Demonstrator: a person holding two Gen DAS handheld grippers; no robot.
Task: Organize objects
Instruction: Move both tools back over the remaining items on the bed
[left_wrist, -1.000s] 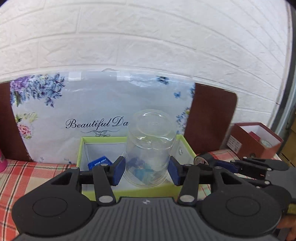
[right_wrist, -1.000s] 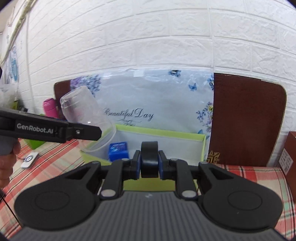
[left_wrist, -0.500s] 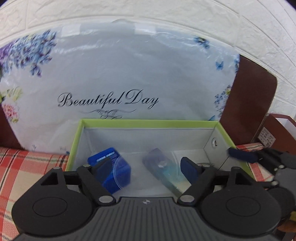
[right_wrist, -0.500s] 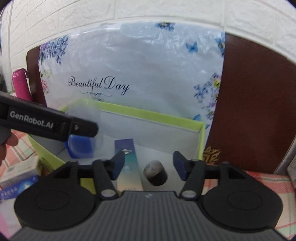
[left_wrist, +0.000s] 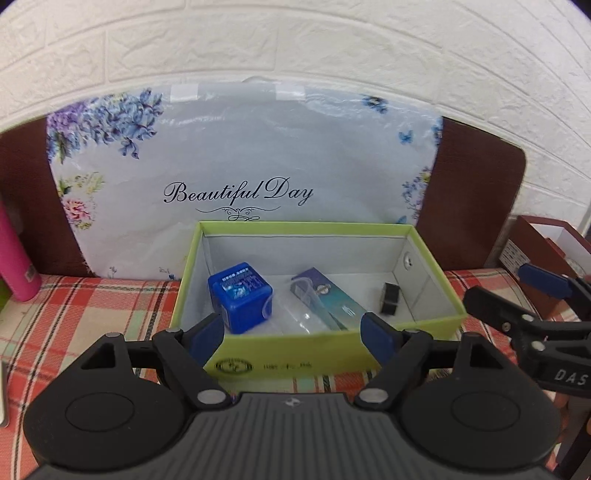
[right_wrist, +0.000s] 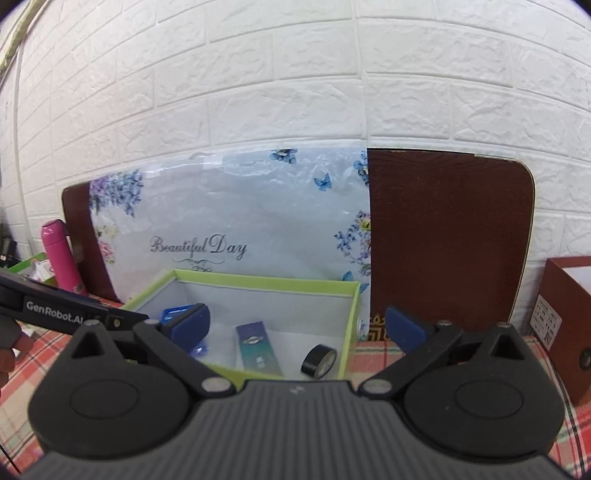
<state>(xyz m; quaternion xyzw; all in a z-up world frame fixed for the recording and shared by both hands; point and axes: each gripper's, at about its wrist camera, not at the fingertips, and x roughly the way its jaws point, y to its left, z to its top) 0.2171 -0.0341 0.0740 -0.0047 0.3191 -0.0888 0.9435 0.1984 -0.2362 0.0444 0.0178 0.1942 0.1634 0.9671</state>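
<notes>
A green open box (left_wrist: 325, 354) (right_wrist: 351, 314) stands on the plaid tablecloth against the wall. In it lie a blue cube (left_wrist: 240, 295), a clear plastic cup (left_wrist: 299, 312) on its side, a long purple-teal carton (left_wrist: 328, 299) (right_wrist: 256, 345) and a black tape roll (left_wrist: 390, 298) (right_wrist: 319, 360). My left gripper (left_wrist: 293, 334) is open and empty, just in front of the box's near wall. My right gripper (right_wrist: 295, 325) is open and empty, above the box's right part; it also shows at the right in the left wrist view (left_wrist: 532, 306).
A floral "Beautiful Day" bag (left_wrist: 240, 177) and a brown board (right_wrist: 447, 236) lean on the white brick wall behind the box. A pink bottle (left_wrist: 14, 266) stands left. A red-brown box (right_wrist: 569, 314) stands right.
The left gripper opened and let the clear cup fall into the box. The right gripper opened and dropped the black tape roll there. Both grippers have since pulled back from the box.
</notes>
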